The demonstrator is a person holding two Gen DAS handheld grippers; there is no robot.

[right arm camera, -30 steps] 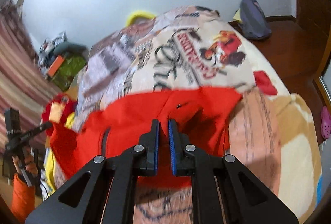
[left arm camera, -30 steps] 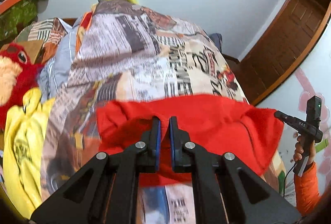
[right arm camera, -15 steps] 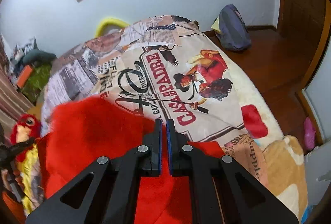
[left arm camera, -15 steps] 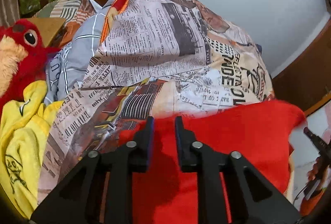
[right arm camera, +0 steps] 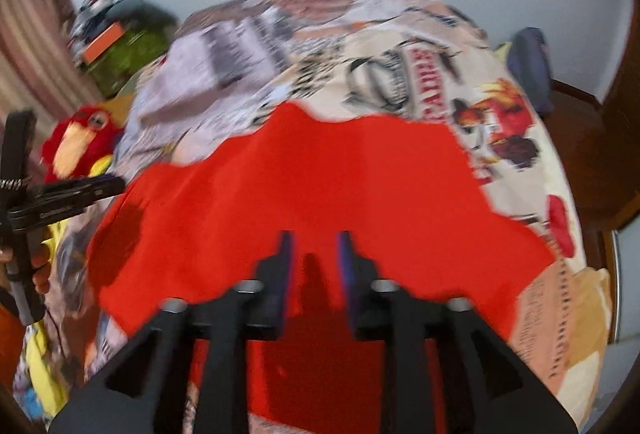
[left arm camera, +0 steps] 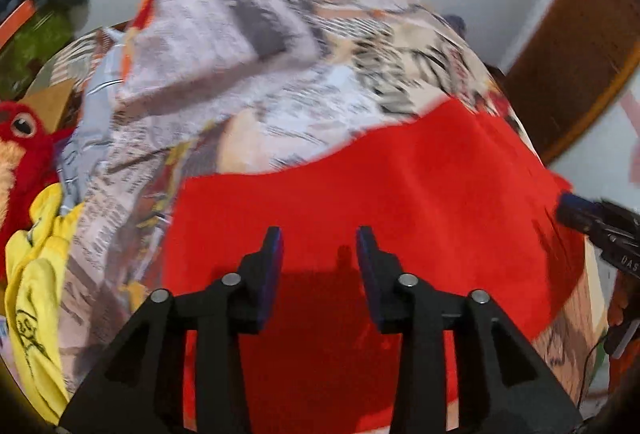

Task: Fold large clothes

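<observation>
We saw the red garment (left arm camera: 360,201) lying spread on the newspaper-print bedspread (left arm camera: 240,65), seemingly one fold in and more to do, with our left gripper (left arm camera: 319,246) and right gripper (right arm camera: 314,250) both released above its near edge.

Bedspread print (left arm camera: 248,45) blurred (text unreadable).

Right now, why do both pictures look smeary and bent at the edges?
Left wrist view: motion blur smears the newspaper-print bedspread; the red garment carries the jaws' shadow. Right wrist view: blurrier still, print unreadable. Both: fisheye curvature, dark corners.
</observation>
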